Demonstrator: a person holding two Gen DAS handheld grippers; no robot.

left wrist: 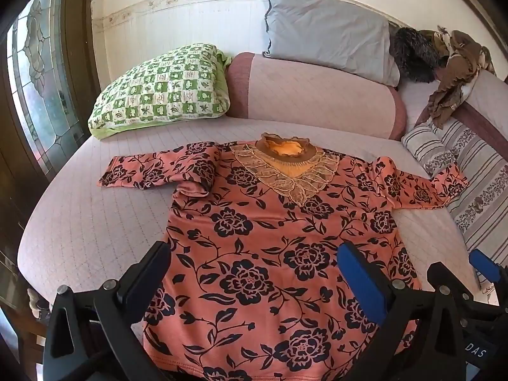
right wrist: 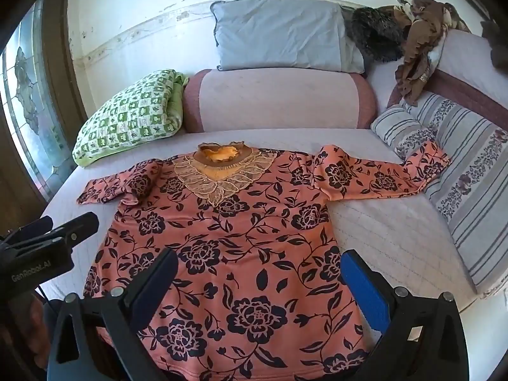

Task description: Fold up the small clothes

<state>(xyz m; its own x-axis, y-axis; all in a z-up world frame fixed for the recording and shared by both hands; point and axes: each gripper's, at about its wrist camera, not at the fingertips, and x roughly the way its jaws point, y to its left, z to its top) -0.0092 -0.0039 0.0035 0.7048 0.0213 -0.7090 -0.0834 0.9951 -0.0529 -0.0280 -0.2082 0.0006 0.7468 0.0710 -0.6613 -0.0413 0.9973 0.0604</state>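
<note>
Two grippers hang over the near end of a bed [left wrist: 79, 222], both with jaws spread wide and nothing between the pads: the left gripper [left wrist: 254, 273] above the lower half of the blouse, the right gripper [right wrist: 260, 285] above its hem area. The salmon blouse with dark flowers [left wrist: 270, 238] lies flat and face up on the pale quilted cover, its lace collar [left wrist: 285, 165] toward the pillows and both sleeves spread out sideways. The sleeve on the left is doubled back near the shoulder; the sleeve on the right [right wrist: 381, 174] ends with its cuff up against a striped cushion [right wrist: 403, 130]. The hem runs under the gripper fingers and off the bottom edge, so its lower corners cannot be made out. Behind the collar lies a pink bolster [left wrist: 317, 95], with a green checked pillow [left wrist: 158, 89] to its left and a grey pillow [left wrist: 327, 35] propped against the wall. At the far right sit a dark fuzzy thing [left wrist: 412, 54] and a crumpled brown garment [left wrist: 454, 70], neither clear enough to identify. A striped floral bedcover [right wrist: 476, 190] along the right side is cut off by the frame. No containers are in view.
</note>
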